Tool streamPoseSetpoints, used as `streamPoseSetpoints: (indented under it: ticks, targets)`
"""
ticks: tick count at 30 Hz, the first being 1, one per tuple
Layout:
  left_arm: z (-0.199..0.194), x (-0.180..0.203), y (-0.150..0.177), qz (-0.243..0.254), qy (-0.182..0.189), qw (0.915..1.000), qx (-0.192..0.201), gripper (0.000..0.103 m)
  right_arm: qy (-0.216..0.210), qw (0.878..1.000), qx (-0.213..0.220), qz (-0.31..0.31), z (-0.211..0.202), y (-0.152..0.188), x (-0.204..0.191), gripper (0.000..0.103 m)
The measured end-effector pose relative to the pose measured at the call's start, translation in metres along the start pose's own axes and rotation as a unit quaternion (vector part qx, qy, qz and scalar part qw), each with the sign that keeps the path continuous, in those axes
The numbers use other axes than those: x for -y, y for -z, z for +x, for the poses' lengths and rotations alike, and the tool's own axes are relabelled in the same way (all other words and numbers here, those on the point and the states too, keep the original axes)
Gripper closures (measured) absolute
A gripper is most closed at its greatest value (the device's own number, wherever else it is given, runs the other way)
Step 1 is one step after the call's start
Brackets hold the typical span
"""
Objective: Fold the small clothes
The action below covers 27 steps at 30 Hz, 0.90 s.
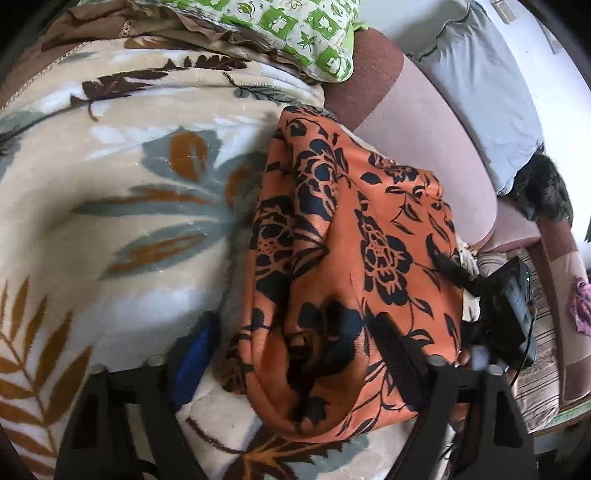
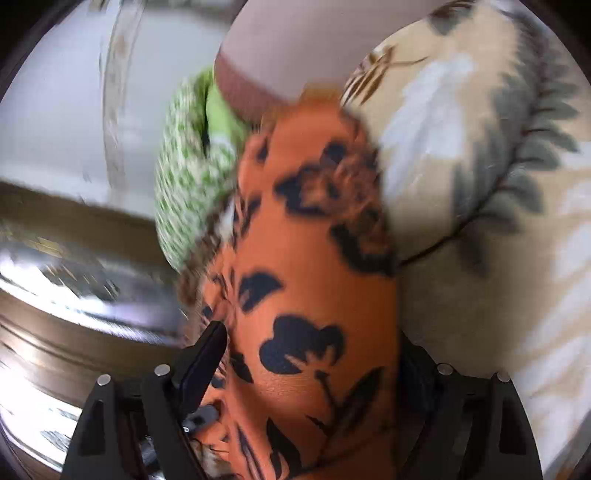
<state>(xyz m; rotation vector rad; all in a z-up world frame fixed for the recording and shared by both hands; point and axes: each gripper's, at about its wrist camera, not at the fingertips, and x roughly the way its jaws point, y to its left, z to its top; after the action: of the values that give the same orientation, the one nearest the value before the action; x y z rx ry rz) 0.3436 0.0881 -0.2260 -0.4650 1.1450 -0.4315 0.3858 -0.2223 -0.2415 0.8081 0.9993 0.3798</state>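
Observation:
An orange garment with a black flower print (image 1: 354,236) hangs bunched over the leaf-print blanket (image 1: 110,177). My left gripper (image 1: 295,354) is wide open, its near end of the cloth lying between the fingers; the right finger (image 1: 399,354) lies on the fabric, the left finger (image 1: 195,350) beside it. My right gripper shows in the left wrist view (image 1: 454,271), pinching the cloth's far right edge. In the blurred right wrist view the garment (image 2: 314,295) fills the space between the fingers of my right gripper (image 2: 310,332); the right finger is hidden under cloth.
A green-and-white patterned pillow (image 1: 295,33) lies at the back of the blanket. A pink and brown sofa arm (image 1: 417,122) runs on the right, with a grey pillow (image 1: 487,96) and a dark furry thing (image 1: 543,188) beyond it. A striped cover (image 1: 539,354) is lower right.

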Motion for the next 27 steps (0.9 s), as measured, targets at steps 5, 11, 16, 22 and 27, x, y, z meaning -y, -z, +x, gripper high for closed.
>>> streamPoseSetpoints:
  ticks: [5,11,16,22,27]
  targets:
    - [0.000,0.005,-0.001,0.019,0.017,0.9997,0.006,0.062,0.015,1.000,0.003,-0.025,-0.012,0.011,-0.020,0.064]
    - [-0.017,0.019,0.003,0.030,0.077,0.9965,0.011,0.068,0.010,0.999,0.013,-0.033,-0.049,0.019,-0.043,0.067]
    - [-0.021,0.054,0.018,0.072,0.086,0.9937,-0.002,0.068,0.008,1.000,0.025,-0.015,-0.090,0.028,-0.033,0.067]
    - [0.008,0.099,0.054,0.150,-0.033,0.9878,-0.025,0.055,0.041,0.999,0.017,0.013,-0.104,0.046,0.010,0.067]
    - [0.026,0.117,0.068,0.205,-0.120,0.9714,-0.014,0.034,0.048,0.999,0.009,0.020,-0.086,0.057,0.033,0.061]
